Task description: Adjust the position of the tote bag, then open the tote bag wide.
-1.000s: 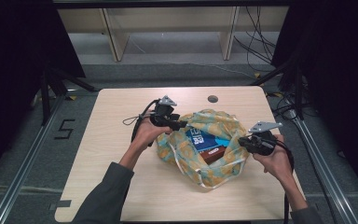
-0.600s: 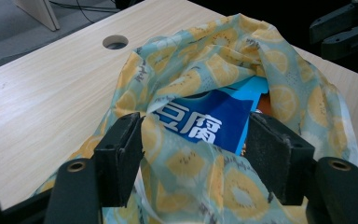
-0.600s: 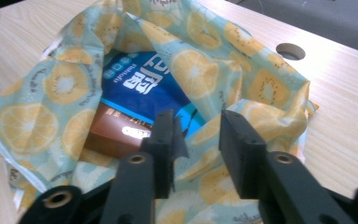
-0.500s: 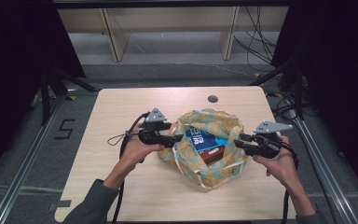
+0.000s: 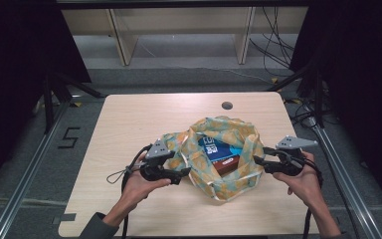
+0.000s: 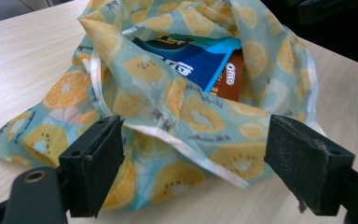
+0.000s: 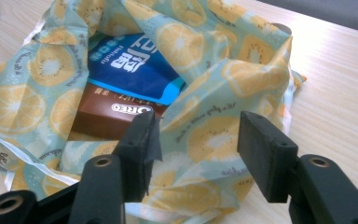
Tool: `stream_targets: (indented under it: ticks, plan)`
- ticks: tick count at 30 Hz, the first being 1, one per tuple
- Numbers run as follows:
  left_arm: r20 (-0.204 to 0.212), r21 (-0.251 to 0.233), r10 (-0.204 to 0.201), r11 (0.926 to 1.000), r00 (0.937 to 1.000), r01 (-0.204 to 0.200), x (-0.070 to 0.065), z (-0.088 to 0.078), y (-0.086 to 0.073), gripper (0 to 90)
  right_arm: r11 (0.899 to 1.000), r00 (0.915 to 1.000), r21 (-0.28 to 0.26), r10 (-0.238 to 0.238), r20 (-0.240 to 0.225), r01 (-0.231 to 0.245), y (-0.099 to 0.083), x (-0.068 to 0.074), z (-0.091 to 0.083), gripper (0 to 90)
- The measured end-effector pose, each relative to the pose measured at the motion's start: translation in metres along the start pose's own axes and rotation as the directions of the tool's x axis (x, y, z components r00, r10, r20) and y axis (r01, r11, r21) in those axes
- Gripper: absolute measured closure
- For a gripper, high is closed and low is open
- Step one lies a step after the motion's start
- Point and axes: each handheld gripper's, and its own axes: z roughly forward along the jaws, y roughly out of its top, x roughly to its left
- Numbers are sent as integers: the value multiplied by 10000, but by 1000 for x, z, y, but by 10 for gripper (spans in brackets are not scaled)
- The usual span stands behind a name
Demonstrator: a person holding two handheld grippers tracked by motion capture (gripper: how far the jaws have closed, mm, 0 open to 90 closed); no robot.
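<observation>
Bag sits mid-table, mouth slumped open, blue pack and brown box inside. Risk, as I judge it: loose cloth w/ no grip could sag over the contents, and a re-grab may catch only the white tape edge and drag the bag.

Left gripper lies level at bag's left side, jaws just been opening, now spread wide, nothing pinched. Right gripper level at bag's right rim, jaws also just opened, cloth between but not pressed.
</observation>
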Motion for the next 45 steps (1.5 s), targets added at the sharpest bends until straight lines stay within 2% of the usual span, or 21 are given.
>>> stream_targets:
  ticks: [4,9,12,13,14,16,19,20,22,25,27,29,30,31,32,33,34,37,42,43,45]
  plan:
    - [-243,-19,150,9999,9996,-151,-5,-6,-10,172,9999,9998,26,-168,47,167,-5,1,1,460]
    - [-131,60,125,9999,9998,-125,-8,-10,-24,159,9999,9999,-92,-76,130,77,-8,3,0,438]
    - [-315,12,95,10000,9995,-95,-10,-12,-31,159,9997,9997,50,227,55,-228,-10,7,-1,428]
    - [-379,42,146,9999,9992,-145,-10,-13,-34,160,9999,9999,-10,-116,126,116,-10,6,0,424]
    - [-451,52,154,9999,9989,-152,-11,-14,-37,160,9997,9997,-16,225,81,-225,-12,10,0,419]
    - [-482,58,129,9999,9988,-126,-11,-16,-43,160,10000,9999,-21,66,82,-66,-13,11,0,412]
    - [-104,44,-255,9997,9996,256,-9,-18,-50,166,9997,9998,169,186,79,-187,-15,14,-1,402]
    - [-259,8,-301,9995,9992,302,-10,-20,-52,166,9996,9998,235,184,80,-185,-16,15,-1,401]
    - [-362,48,-140,9999,9992,142,-8,-23,-55,167,9996,9999,269,9,102,-11,-19,14,-1,399]
    - [-518,-8,-234,9997,9984,234,-8,-25,-61,175,9992,9997,330,235,73,-237,-25,18,-2,396]
    - [-717,265,168,9995,9973,-149,-6,-26,-64,177,9991,9998,390,174,-9,-173,-27,17,-3,392]
    - [-725,381,212,9991,9971,-184,-6,-26,-68,177,9994,9999,326,127,-17,-127,-30,18,-4,384]
    - [-719,349,-95,9993,9974,120,-7,-26,-70,176,9995,9999,300,126,62,-128,-32,19,-4,382]
    - [-726,352,-24,9994,9974,49,-6,-27,-72,176,9990,9993,272,360,-78,-358,-34,21,-3,381]
    - [-755,272,-89,9996,9971,110,-7,-26,-74,176,9994,9998,350,69,-199,-62,-35,20,-3,378]
    - [-942,413,-36,9991,9955,75,-7,-28,-76,176,9987,9991,347,381,-179,-374,-37,24,-4,376]
    - [-915,441,63,9990,9958,-23,-7,-29,-78,177,9990,9994,387,239,-242,-230,-39,24,-3,375]
    - [-1053,243,-265,9993,9941,293,-10,-30,-83,185,9995,9999,310,91,85,-94,-43,25,-3,366]
    - [-1001,350,-322,9987,9945,358,-12,-29,-89,188,9993,9998,308,210,16,-211,-48,26,-3,336]
    - [-920,385,-319,9986,9953,355,-15,-28,-90,188,9980,9986,356,524,48,-525,-52,28,-3,320]
    - [-947,403,-305,9986,9950,345,-16,-28,-90,188,9988,9994,345,350,-81,-347,-54,26,-2,320]
